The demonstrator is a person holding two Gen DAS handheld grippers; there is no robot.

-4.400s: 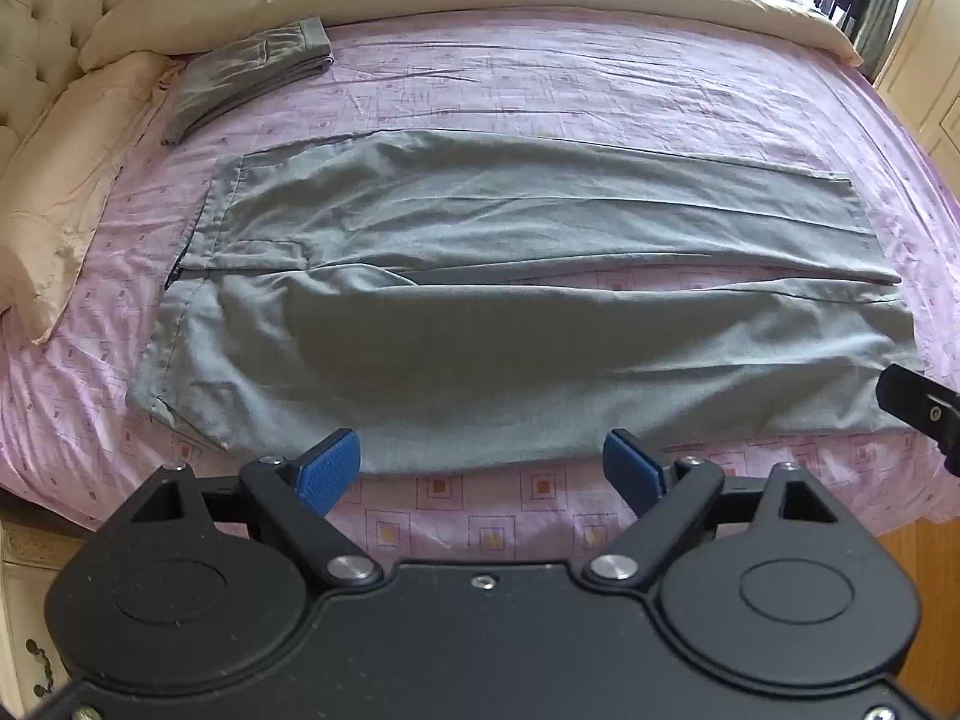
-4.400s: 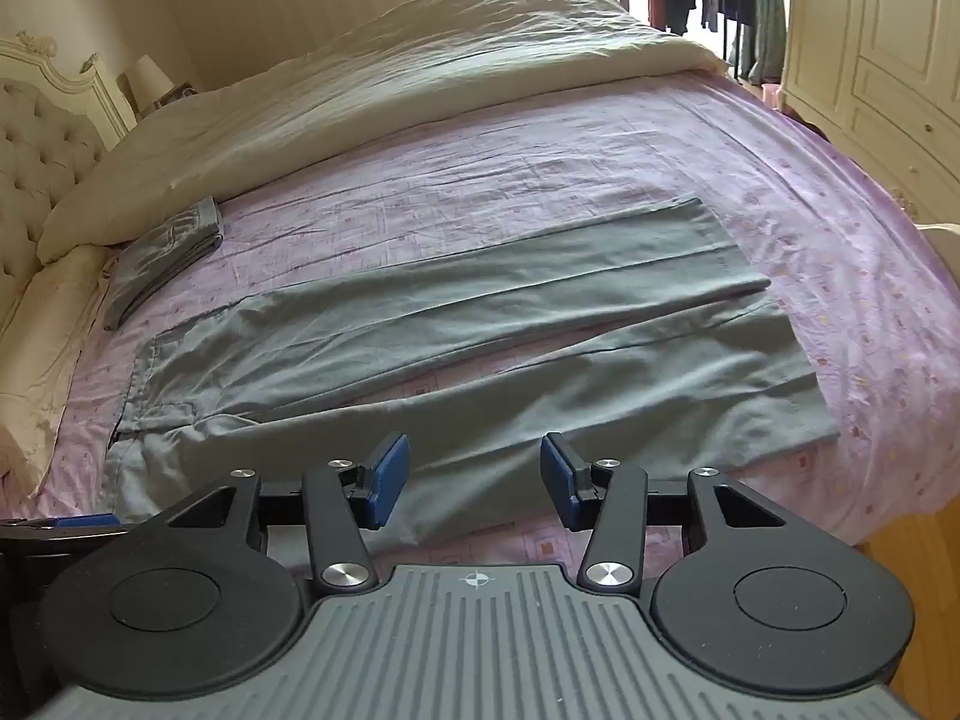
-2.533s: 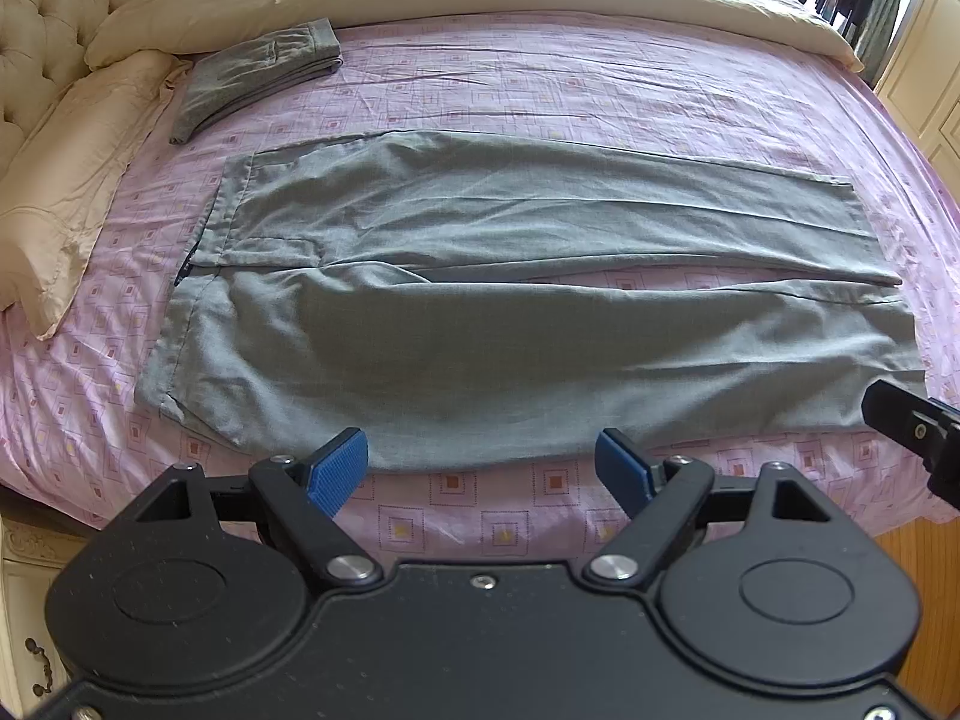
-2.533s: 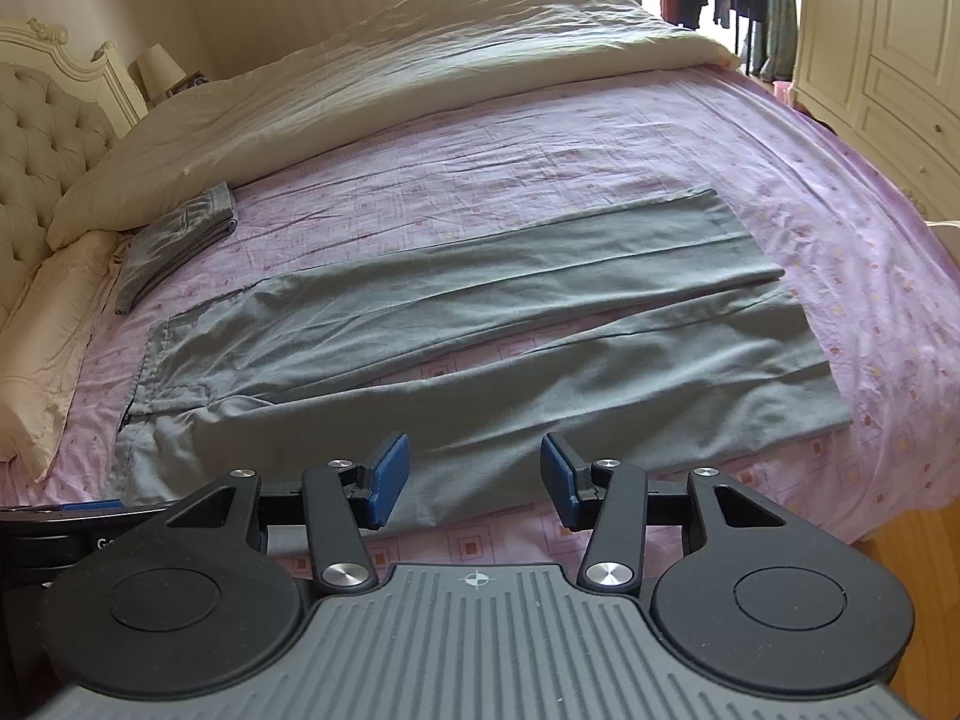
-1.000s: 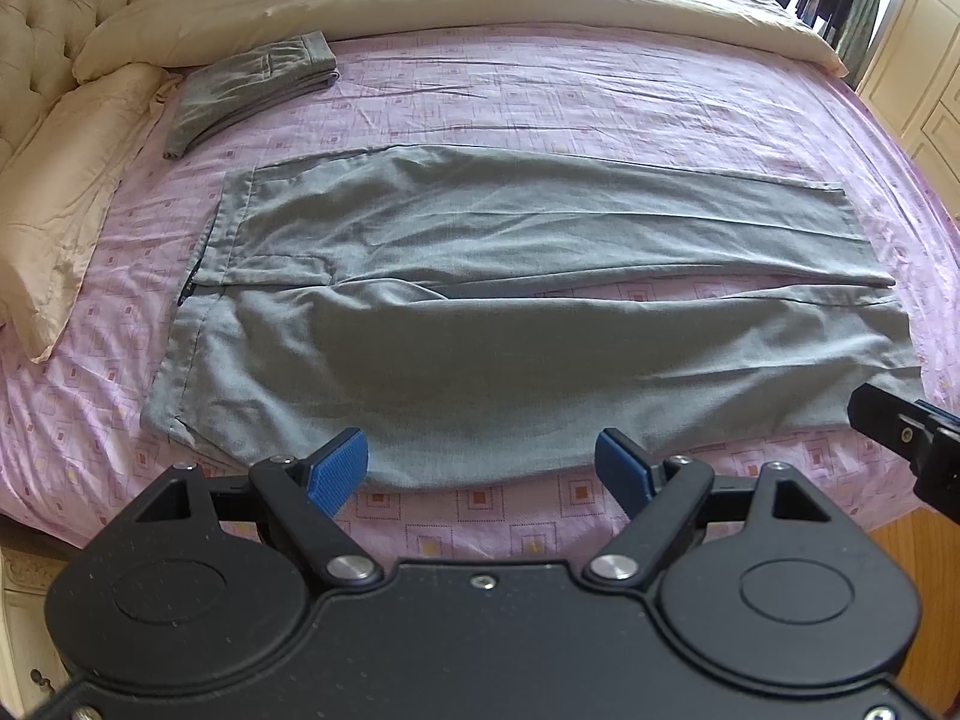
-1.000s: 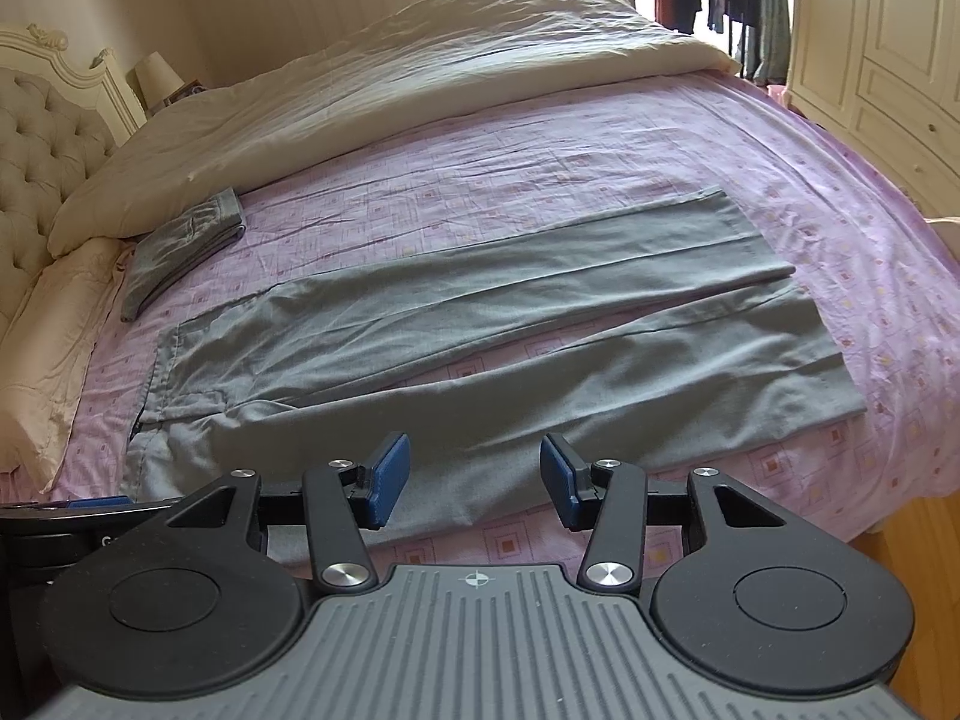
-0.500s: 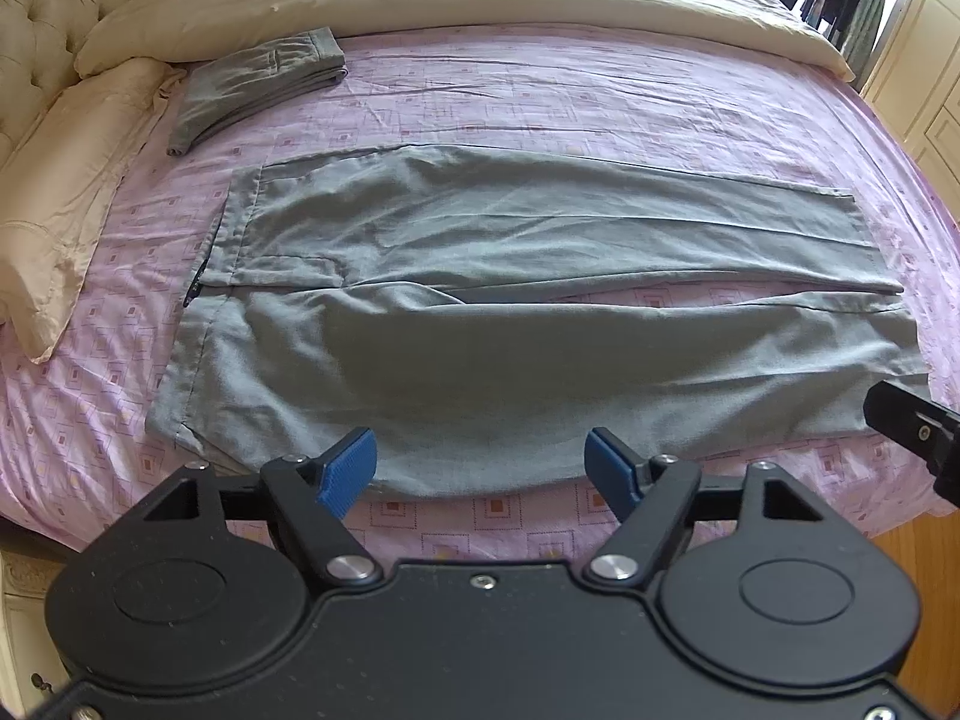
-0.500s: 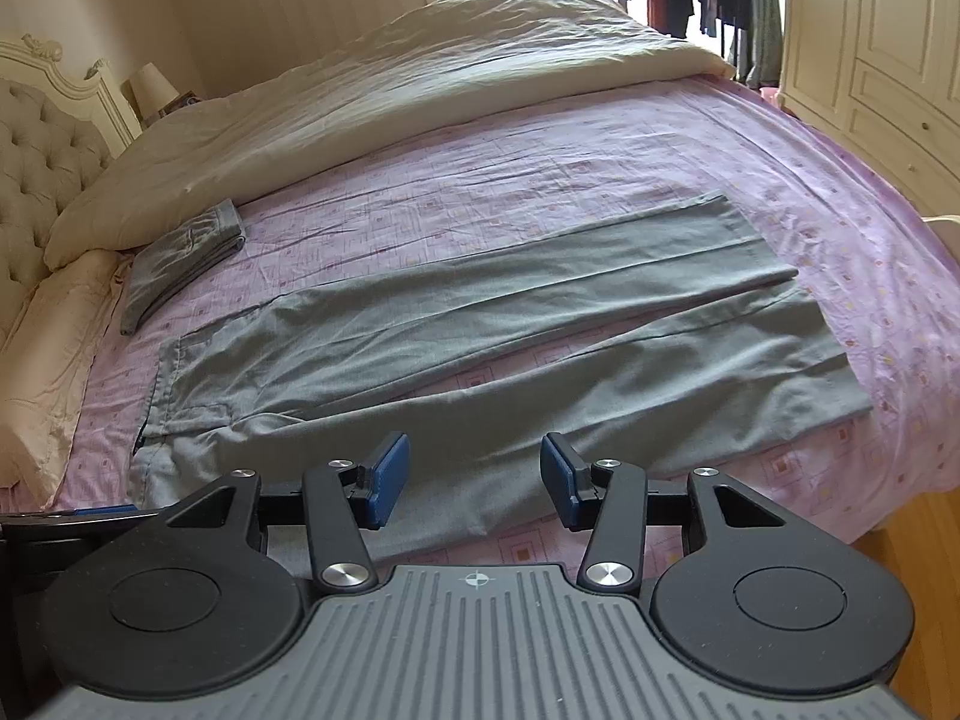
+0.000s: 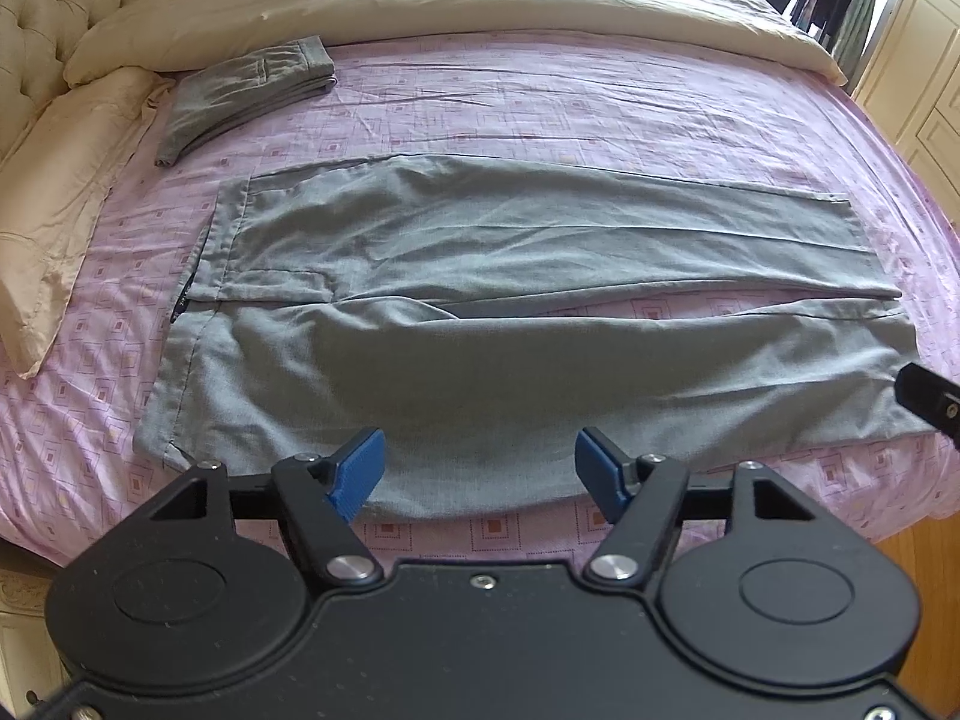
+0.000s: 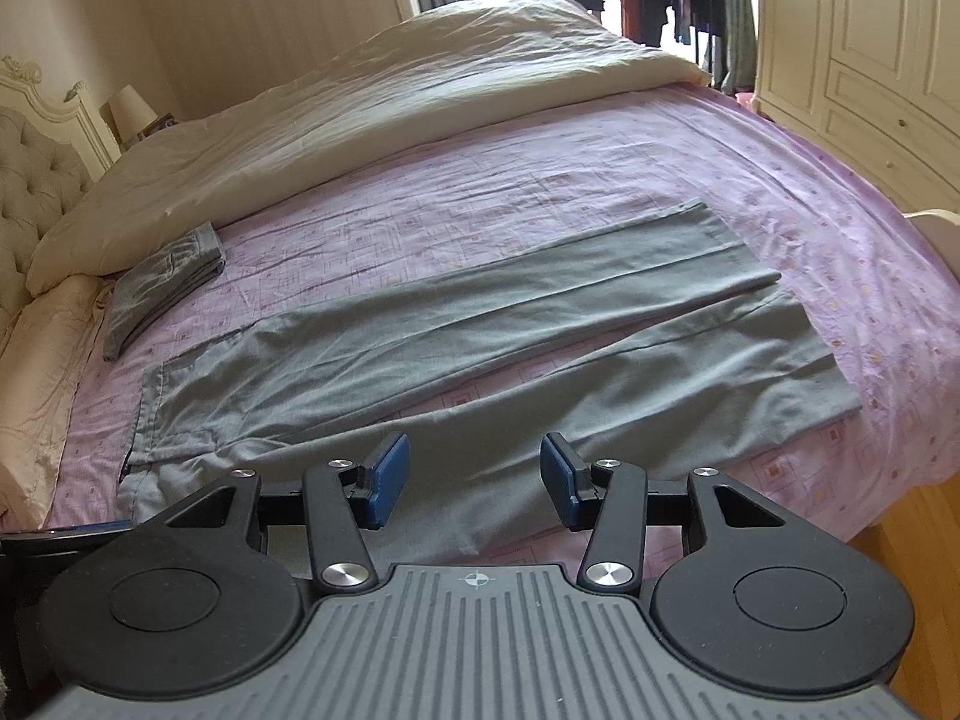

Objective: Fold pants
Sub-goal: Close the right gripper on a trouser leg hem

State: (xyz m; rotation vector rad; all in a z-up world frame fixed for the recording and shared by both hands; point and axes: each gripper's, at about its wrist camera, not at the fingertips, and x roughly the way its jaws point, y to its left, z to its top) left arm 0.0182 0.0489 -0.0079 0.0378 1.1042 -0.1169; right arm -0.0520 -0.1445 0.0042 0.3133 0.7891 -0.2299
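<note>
I saw the grey pants point(image 9: 516, 324) point(image 10: 480, 354) spread flat and unfolded on the bed, lengthwise from left to right. The waistband lay at the left, the hems at the right. The two legs ran side by side, one far and one near, parting slightly toward the hems. Light creases crossed the fabric, and the near leg reached close to the bed's near edge.

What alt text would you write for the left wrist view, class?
Grey pants lie spread flat on a purple bedsheet, legs side by side. The open left tongs hover at the near edge, holding nothing; folded grey clothing sits by the pillow.
</note>
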